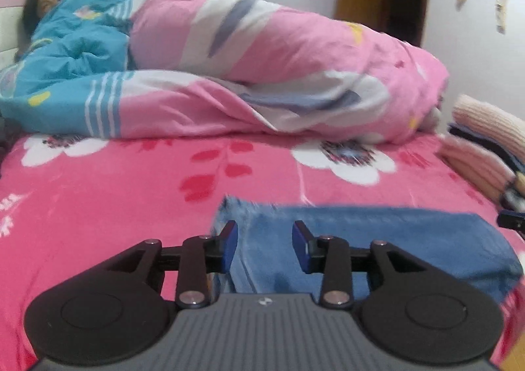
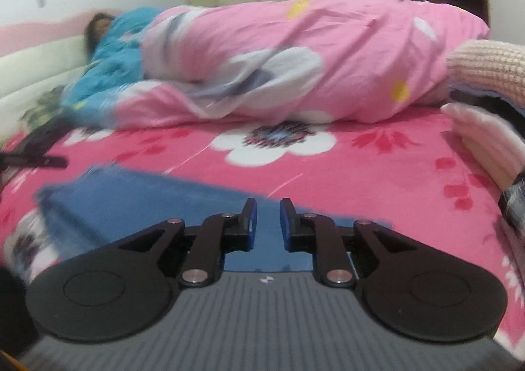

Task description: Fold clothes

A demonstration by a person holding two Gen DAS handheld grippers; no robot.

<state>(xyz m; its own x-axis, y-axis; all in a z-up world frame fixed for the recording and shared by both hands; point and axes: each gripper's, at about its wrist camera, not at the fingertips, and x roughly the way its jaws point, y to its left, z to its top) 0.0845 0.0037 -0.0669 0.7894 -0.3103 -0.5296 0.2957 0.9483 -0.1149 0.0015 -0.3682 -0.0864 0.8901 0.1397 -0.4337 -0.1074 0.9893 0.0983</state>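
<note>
Left gripper (image 1: 265, 244) hovers low over the blue jeans (image 1: 377, 246), jaws spread wide, nothing between them. The jeans lie flat on the pink floral bedsheet (image 1: 98, 207), frayed hem at twelve o'clock from the fingers. Right gripper (image 2: 268, 223) sits above the jeans' other end (image 2: 147, 203), jaws parted by a narrower gap, also holding nothing. Folded knitwear (image 2: 485, 72) is stacked at three o'clock. A pink quilt (image 1: 279, 52) covers a person at twelve. No readable writing; only a small white mark on each gripper body.
</note>
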